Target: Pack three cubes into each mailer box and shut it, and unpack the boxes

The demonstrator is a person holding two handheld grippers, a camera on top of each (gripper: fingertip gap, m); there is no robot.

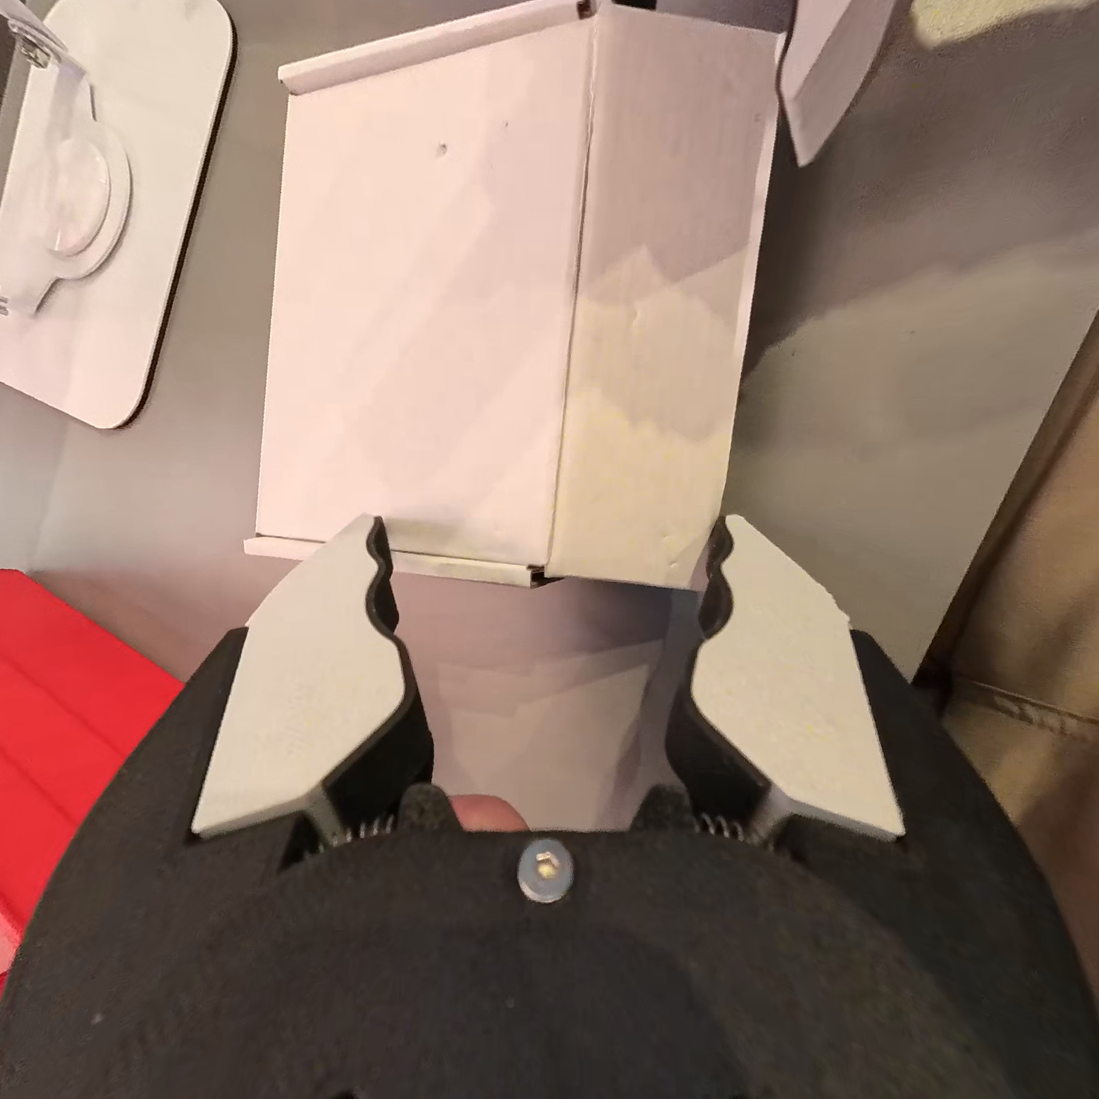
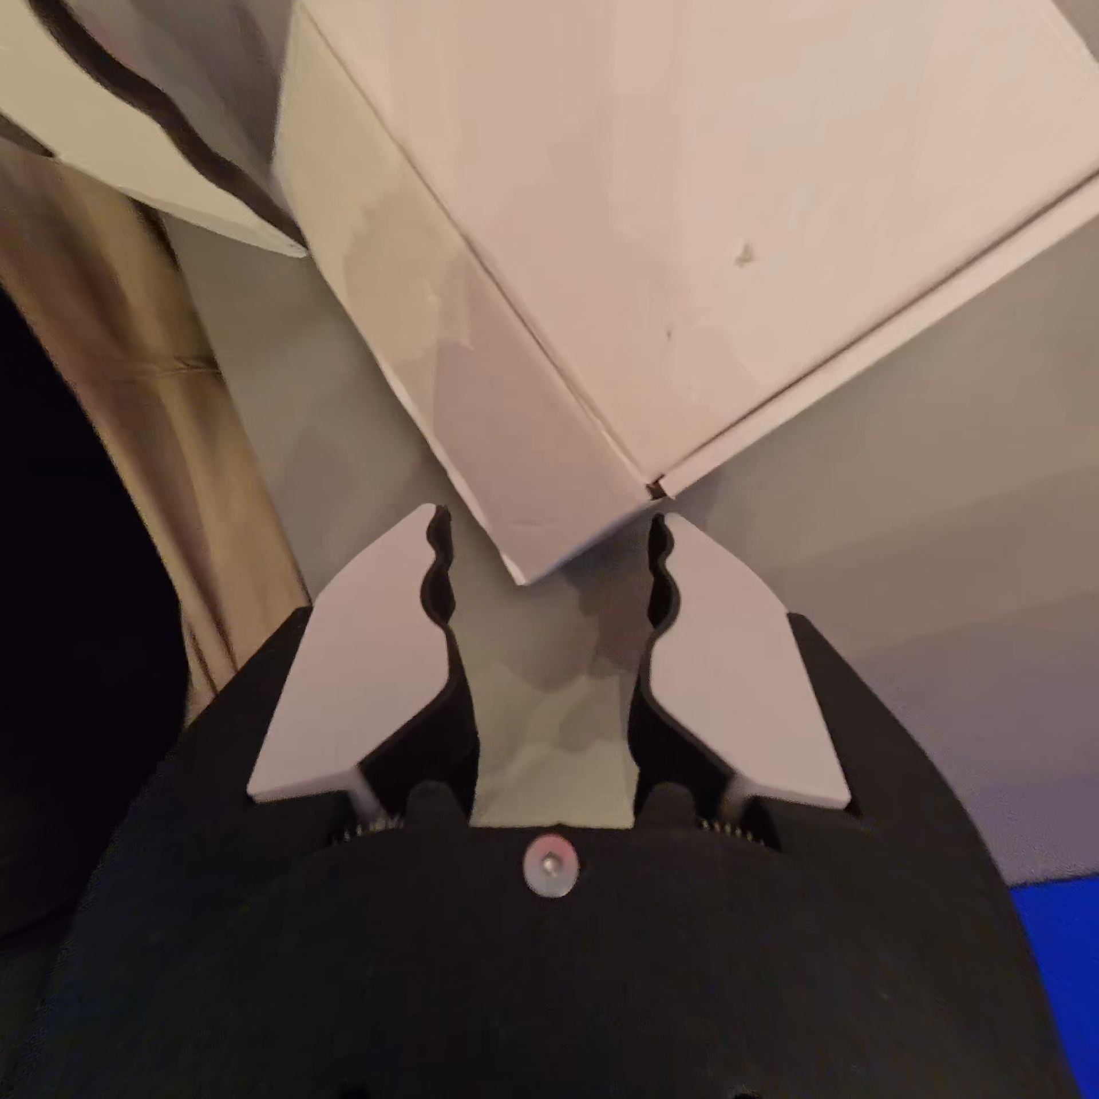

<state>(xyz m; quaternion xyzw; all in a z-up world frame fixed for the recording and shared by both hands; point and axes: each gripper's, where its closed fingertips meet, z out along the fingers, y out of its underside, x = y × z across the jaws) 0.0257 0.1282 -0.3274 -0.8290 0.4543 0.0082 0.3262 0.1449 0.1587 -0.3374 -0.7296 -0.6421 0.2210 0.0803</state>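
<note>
A white mailer box (image 1: 452,309) lies shut on the grey table, straight ahead of my left gripper (image 1: 550,535). That gripper is open and empty, with its fingertips at the box's near edge. In the right wrist view the same box (image 2: 684,208) sits diagonally. One of its corners pokes between the tips of my right gripper (image 2: 548,522), which is open and not clamped on it. No cubes are in view. Each view shows a finger of the other gripper, at the far right (image 1: 832,83) and at the upper left (image 2: 137,137).
A white board (image 1: 148,250) with a clear plastic piece on it lies at the far left. A red object (image 1: 71,725) is at the near left. A blue object (image 2: 1058,981) is at the near right. Brown cardboard (image 2: 131,369) lies past the table edge.
</note>
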